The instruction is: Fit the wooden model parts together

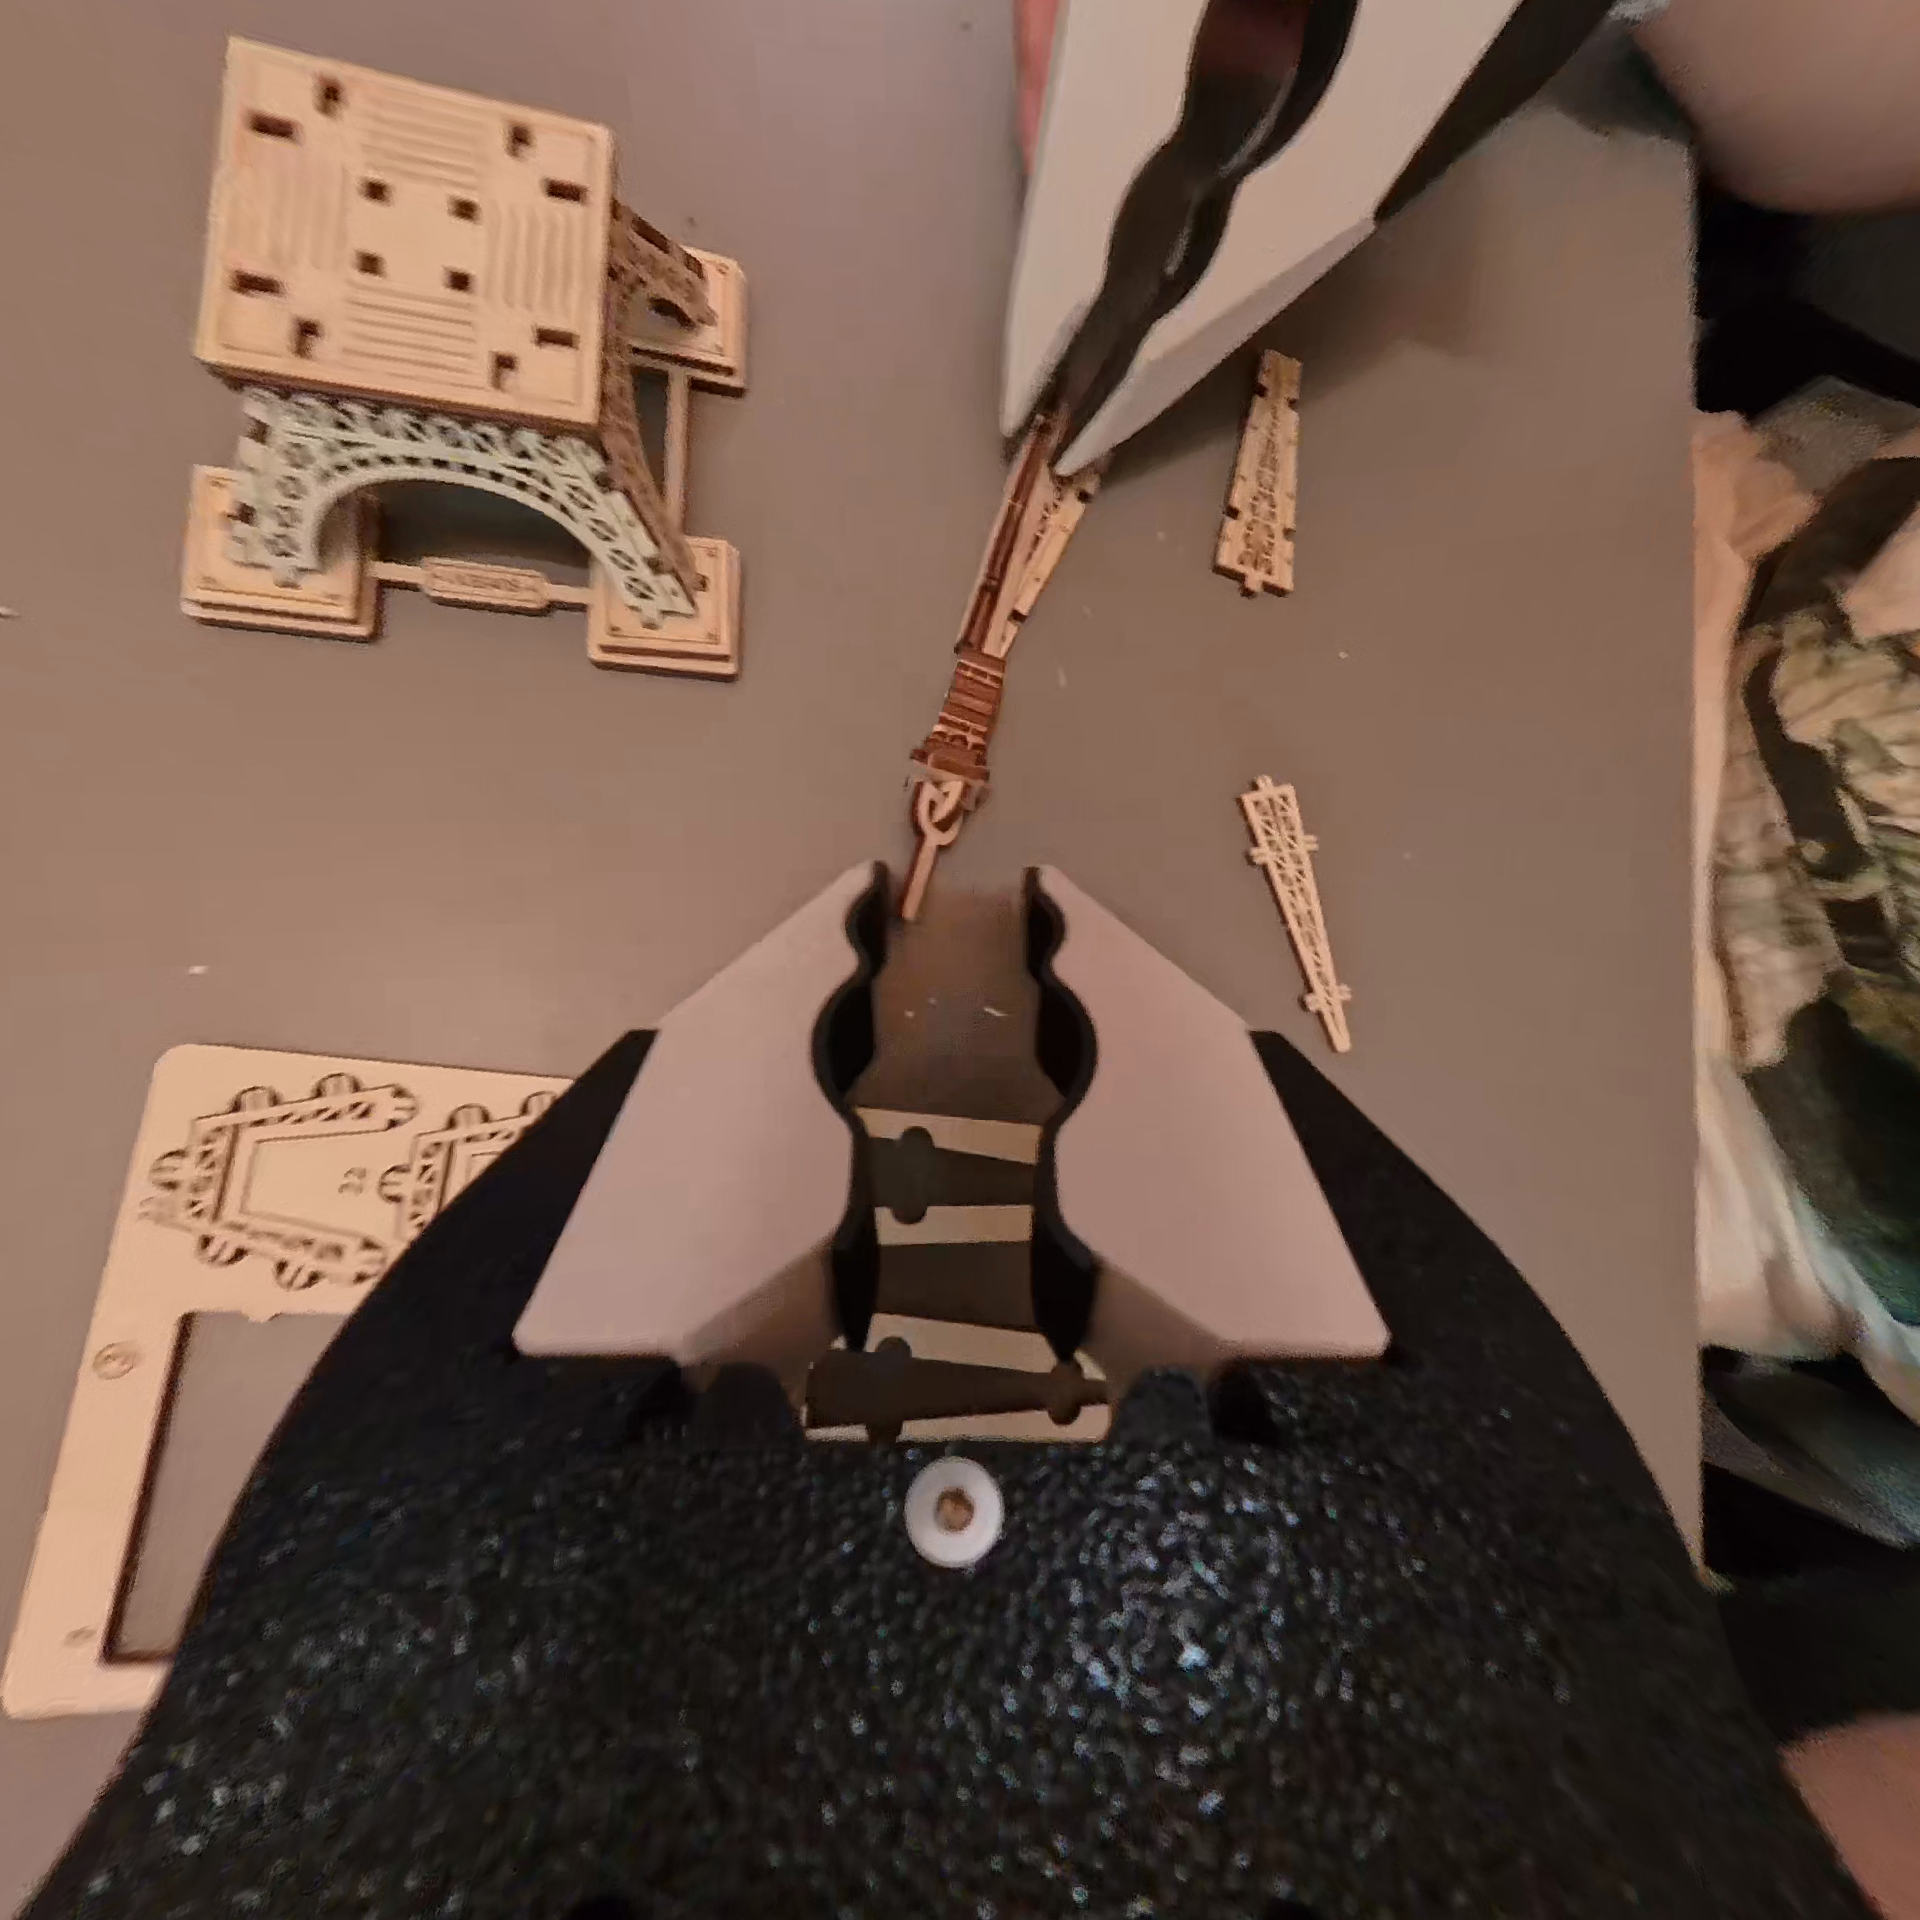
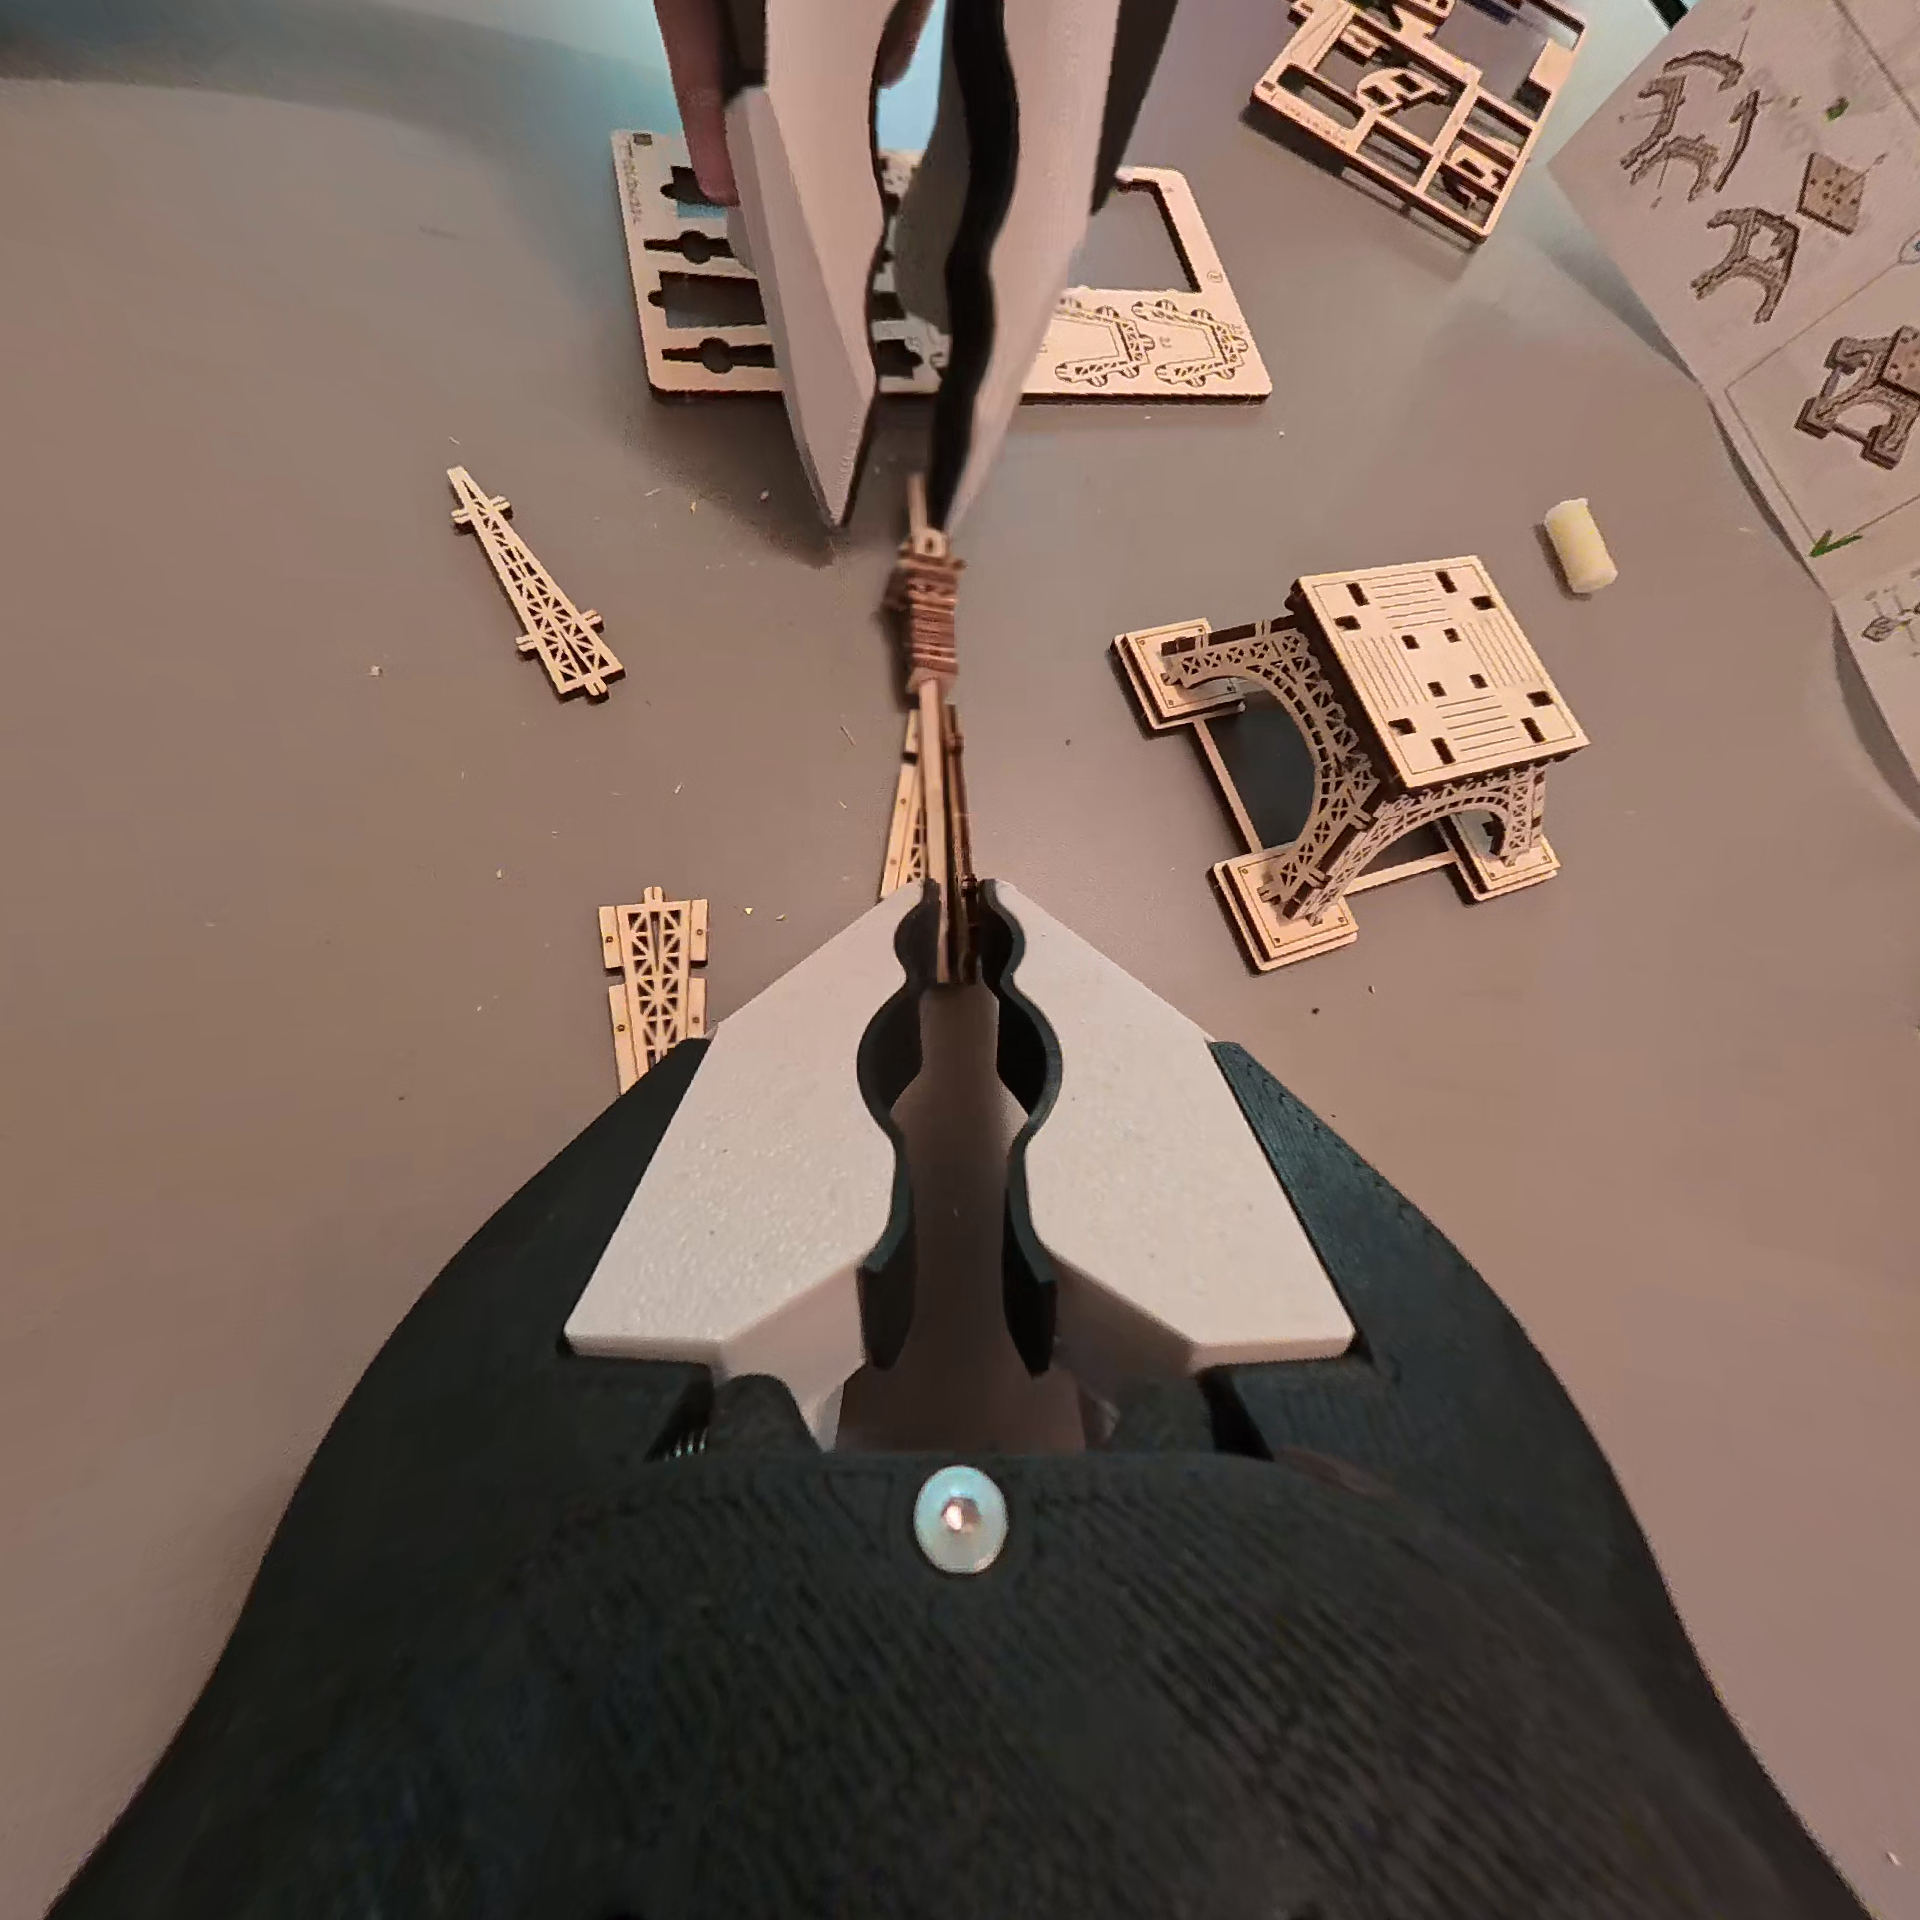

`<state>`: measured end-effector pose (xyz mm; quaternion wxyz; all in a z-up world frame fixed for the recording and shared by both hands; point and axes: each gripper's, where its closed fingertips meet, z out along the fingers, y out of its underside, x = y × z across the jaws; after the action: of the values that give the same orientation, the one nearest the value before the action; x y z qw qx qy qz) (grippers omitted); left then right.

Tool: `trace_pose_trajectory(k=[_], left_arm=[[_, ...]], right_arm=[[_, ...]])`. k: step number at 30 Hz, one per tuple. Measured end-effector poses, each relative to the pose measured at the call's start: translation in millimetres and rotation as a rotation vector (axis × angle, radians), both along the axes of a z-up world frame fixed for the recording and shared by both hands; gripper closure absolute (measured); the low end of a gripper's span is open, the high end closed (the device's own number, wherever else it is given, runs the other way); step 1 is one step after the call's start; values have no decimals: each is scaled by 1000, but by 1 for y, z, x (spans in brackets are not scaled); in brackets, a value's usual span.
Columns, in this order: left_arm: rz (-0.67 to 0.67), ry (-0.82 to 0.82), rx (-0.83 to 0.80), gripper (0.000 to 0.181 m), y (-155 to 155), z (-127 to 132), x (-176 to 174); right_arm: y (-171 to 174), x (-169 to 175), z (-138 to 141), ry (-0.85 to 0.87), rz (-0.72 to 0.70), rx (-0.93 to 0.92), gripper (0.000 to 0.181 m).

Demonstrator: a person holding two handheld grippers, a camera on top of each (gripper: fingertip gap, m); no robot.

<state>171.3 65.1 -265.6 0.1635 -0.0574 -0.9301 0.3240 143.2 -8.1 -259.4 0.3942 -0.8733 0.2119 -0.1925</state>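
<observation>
The right tool (image 2: 958, 940) is clamped on the wide end of a slender pale wooden lattice spire (image 2: 935, 717), which stretches away from it above the grey tabletop (image 2: 312, 935) toward the left tool (image 1: 956, 883); the left tool's jaws stand apart – a narrow gap – with the spire's thin pin tip just at the inner edge of its left finger (image 1: 727, 1039), and whether it touches cannot be told. In the left wrist view the spire (image 1: 997, 613) runs from the right tool (image 1: 1055, 442) at the far side down to the left tool near the camera. Far left in that view stands the pale wooden arched tower base with a square slotted top (image 1: 416, 343); a short flat lattice panel (image 1: 1260, 473) and a long tapering lattice strip (image 1: 1297, 909) lie flat to the right of the spire, well apart from each other. A punched-out wooden parts sheet (image 1: 156, 1299) lies at the near left, partly under the left tool – in the right wrist view a second cut-out frame (image 2: 1413, 114), a folded instruction leaflet (image 2: 1787, 312) and a small whitish cylinder (image 2: 1577, 548) sit toward the far right
</observation>
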Motion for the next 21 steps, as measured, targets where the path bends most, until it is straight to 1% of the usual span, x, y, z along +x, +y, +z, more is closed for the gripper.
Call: trace_pose_trajectory(k=[1,3,5,6,8,10,12,21], left_arm=[[23,-36,-6,151,-1,1,4],[39,-97,-26,148,-1,4,5],[49,-173,-29,149,1,4,7],[52,-225,-28,152,1,4,10],[34,-312,-32,165,1,3,10],[21,-371,-21,170,0,1,11],[18,-397,-5,177,-1,-2,12],[-9,-414,19,178,-3,-4,12]], right_arm=[[0,0,0,1,1,0,176],[0,0,0,1,1,0,176],[0,0,0,3,1,1,176],[0,0,0,3,1,1,176],[0,0,0,6,2,3,176],[1,0,0,10,6,5,176],[1,0,0,9,14,5,177],[2,0,0,-3,35,-4,176]])
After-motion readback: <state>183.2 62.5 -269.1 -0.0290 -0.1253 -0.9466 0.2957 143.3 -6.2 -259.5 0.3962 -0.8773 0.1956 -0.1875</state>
